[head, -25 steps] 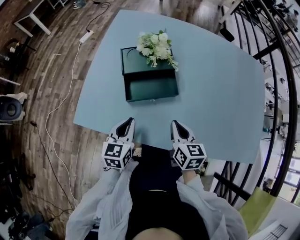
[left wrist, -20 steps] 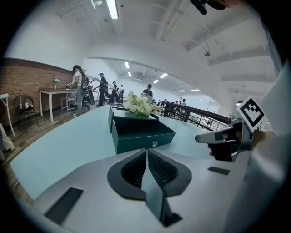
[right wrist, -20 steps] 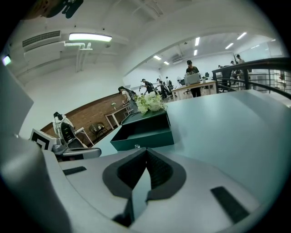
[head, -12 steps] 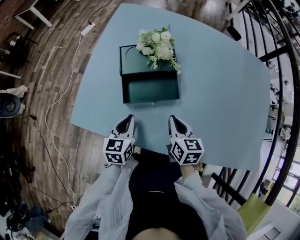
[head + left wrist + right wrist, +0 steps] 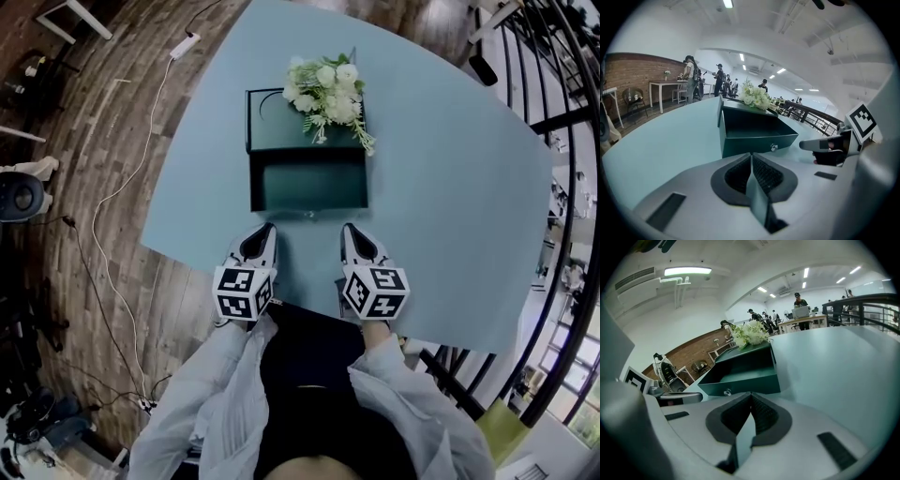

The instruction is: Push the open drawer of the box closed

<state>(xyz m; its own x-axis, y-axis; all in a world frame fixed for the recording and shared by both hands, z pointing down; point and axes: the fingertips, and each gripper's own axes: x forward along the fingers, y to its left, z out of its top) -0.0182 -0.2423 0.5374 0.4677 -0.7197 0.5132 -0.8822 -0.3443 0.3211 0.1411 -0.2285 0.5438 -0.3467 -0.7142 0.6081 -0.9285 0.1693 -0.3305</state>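
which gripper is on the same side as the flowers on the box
The right gripper: the flowers lie on the right half of the box top, spilling over its right edge. The left gripper faces the bare half.

Matt dark drawer [image 5: 309, 186]; smooth table [image 5: 450, 178]; wood floor [image 5: 117, 141].

I see dark wood floor [image 5: 94, 216] from 7 to 11 o'clock and a black railing [image 5: 553, 112] curving at 3. Beyond the blue table [image 5: 450, 187] stand a brick wall [image 5: 628, 75], a white ceiling and strip lights [image 5: 687, 271].
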